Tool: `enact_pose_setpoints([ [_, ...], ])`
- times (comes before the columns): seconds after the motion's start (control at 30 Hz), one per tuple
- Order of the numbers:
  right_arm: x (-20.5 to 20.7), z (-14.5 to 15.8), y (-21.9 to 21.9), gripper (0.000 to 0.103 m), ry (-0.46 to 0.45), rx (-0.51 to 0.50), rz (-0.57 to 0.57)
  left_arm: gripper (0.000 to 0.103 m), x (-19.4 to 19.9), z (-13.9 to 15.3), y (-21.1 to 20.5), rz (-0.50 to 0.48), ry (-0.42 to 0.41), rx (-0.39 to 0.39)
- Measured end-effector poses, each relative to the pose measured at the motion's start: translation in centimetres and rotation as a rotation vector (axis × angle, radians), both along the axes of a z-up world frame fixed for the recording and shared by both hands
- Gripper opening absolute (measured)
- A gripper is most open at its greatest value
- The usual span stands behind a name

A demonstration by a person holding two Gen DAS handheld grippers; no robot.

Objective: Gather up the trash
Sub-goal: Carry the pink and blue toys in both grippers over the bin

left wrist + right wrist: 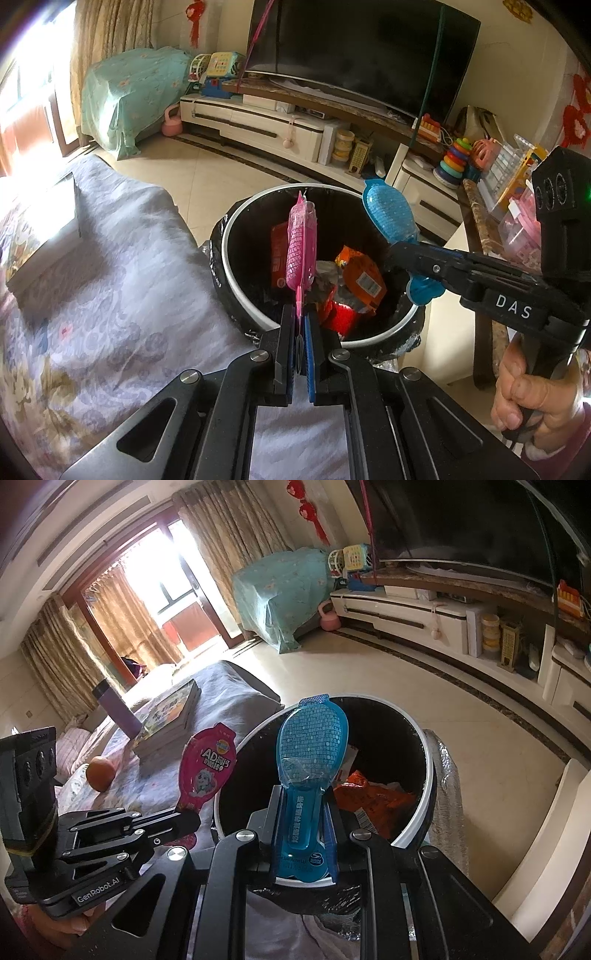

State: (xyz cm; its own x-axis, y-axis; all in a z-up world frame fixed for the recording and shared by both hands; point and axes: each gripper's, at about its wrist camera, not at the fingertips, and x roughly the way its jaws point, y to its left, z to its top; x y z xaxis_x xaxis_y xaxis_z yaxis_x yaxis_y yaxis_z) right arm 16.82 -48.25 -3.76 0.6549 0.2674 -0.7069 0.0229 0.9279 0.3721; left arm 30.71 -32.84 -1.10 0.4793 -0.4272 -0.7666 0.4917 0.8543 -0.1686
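Living room w/ tiled floor. Our left gripper (302,325) is clamped on a pink packet (301,245), our right gripper (301,812) on a blue packet (310,746); both hang over the trash bin (236,273), wrappers (360,278) inside, beside a cloth-covered table (110,258).

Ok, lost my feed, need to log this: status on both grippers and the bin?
Left gripper shut on pink packet, over bin. Right gripper shut on blue packet, at bin rim. Bin open, wrappers inside, nothing blocking.
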Motion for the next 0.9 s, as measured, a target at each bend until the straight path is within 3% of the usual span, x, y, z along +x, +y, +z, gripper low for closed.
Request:
enact_pose_setpoints([
  [0.9, 2.6, -1.5, -0.8, 0.019, 0.068, -0.020, -0.007, 0.003, 2.9, -0.8, -2.4, -0.024, 0.046, 0.023],
])
